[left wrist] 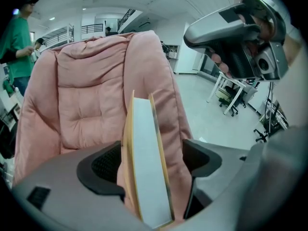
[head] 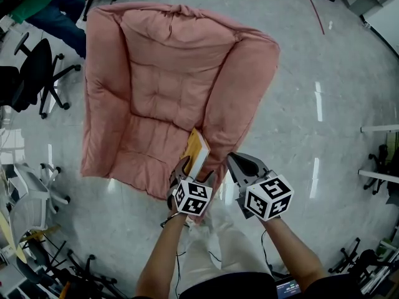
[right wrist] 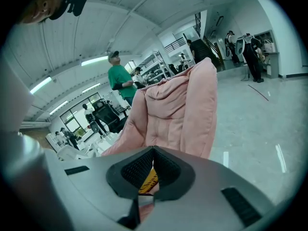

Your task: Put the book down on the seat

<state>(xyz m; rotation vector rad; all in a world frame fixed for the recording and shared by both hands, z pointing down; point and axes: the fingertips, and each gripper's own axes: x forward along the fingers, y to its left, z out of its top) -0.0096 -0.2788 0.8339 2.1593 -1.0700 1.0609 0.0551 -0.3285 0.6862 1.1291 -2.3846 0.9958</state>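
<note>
A pink padded armchair (head: 162, 86) stands on the grey floor, and its seat cushion (head: 143, 148) faces me. A yellow-covered book (head: 198, 148) stands on edge at the seat's front right, beside the chair's right arm. My left gripper (head: 194, 170) is open, one jaw on each side of the book (left wrist: 147, 153), and pink fabric shows in the gap by the right jaw. My right gripper (head: 235, 162) is shut and holds nothing, just to the right of the left one. In the right gripper view a sliver of the book (right wrist: 148, 181) shows past its tips (right wrist: 153, 150).
A seated person in green (head: 37, 5) and a black office chair (head: 34, 73) are at the far left. White chairs and cables (head: 31, 204) crowd the near left. Desk legs (head: 377, 173) stand at the right. More people (right wrist: 118, 78) stand behind the armchair.
</note>
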